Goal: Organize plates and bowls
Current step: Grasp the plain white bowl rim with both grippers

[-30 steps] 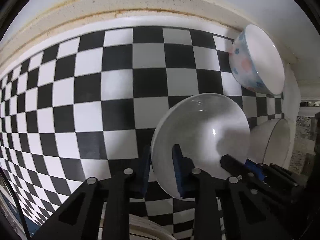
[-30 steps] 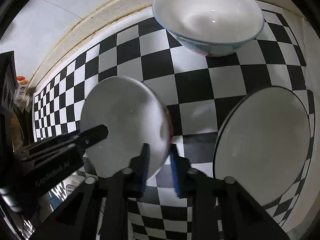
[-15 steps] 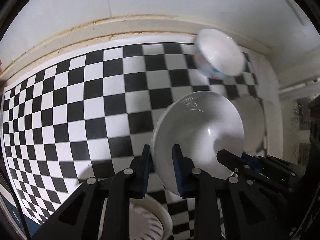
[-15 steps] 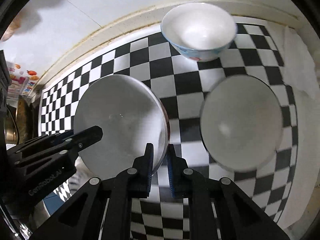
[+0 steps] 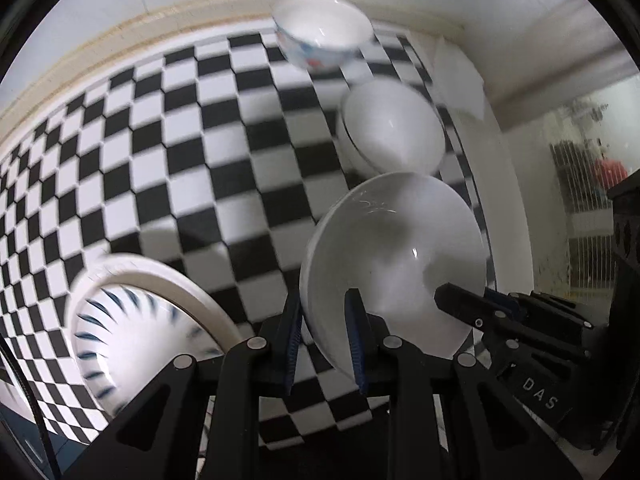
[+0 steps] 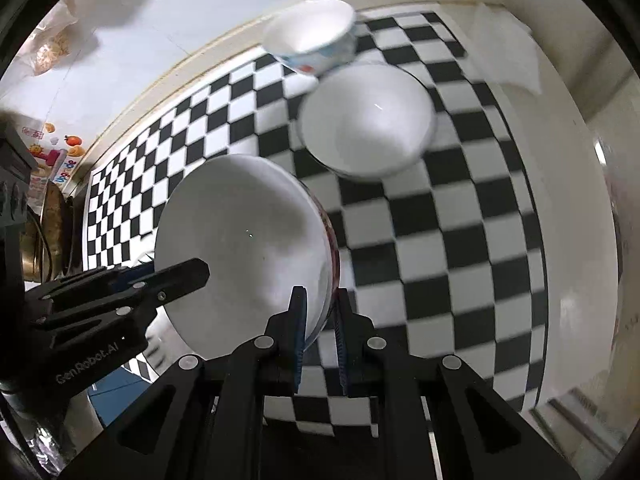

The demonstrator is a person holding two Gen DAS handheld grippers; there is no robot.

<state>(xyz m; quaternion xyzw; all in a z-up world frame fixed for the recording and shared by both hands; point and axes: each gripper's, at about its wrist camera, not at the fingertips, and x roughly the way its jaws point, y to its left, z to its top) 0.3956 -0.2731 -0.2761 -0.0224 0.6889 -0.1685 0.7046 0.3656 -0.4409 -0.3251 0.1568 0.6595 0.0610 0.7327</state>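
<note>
Both grippers have lifted and slid across the checkered cloth (image 5: 168, 168) since a second ago, carrying the white bowl between them: the patterned bowl and the plain one now sit smaller and further up in both views, and a blue-striped bowl has come into the left view. Left gripper (image 5: 325, 340) is clamped narrow on the near rim of the white bowl (image 5: 394, 264), one pad inside, one outside. Right gripper (image 6: 320, 334) pinches the opposite rim of the same bowl (image 6: 244, 240), jaws nearly together (each gripper's fingers show in the other's view, at the far rim). Bowl hangs tilted, clear of the cloth, with reddish print showing on its outer wall in the right view. Blue-striped bowl (image 5: 136, 320) sits on the cloth just left of the left gripper. Beyond the held bowl stands a plain white bowl (image 6: 366, 120) with a dark rim line, and past that, near the wall edge, the patterned bowl (image 6: 310, 36), blurred. Folded white cloth (image 6: 504, 50) lies at the far right corner of the counter.
</note>
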